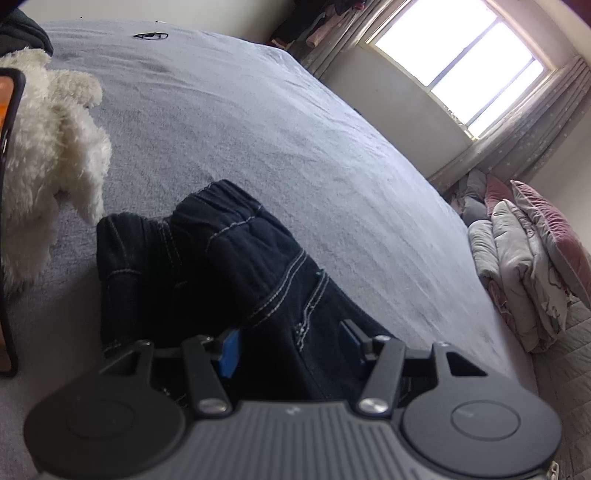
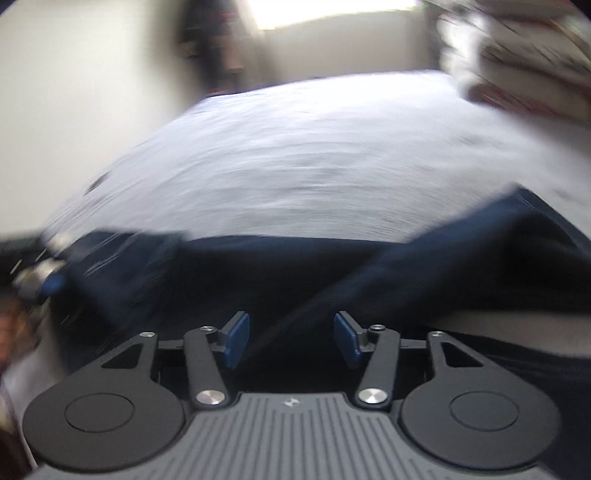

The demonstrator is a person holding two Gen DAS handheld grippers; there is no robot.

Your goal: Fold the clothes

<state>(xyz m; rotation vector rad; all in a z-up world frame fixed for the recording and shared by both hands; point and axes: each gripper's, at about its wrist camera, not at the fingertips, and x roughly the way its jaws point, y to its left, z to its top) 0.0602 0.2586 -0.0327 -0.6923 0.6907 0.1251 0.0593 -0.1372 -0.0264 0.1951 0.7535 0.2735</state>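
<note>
Jeans (image 1: 229, 266) bunched on bed (image 1: 295, 129), lying between left claw (image 1: 291, 343) pads.

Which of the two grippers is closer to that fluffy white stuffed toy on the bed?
Left. The left gripper sits over the dark jeans, with the white stuffed toy just beyond them. The right gripper also hovers over jeans, but its blurred view shows no toy.

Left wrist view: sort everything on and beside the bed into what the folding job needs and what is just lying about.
For the job:
dark denim jeans with pale stitching
grey bed sheet

Lying about:
fluffy white plush toy
stacked pink and grey bedding
small dark object, unidentifiable
</note>
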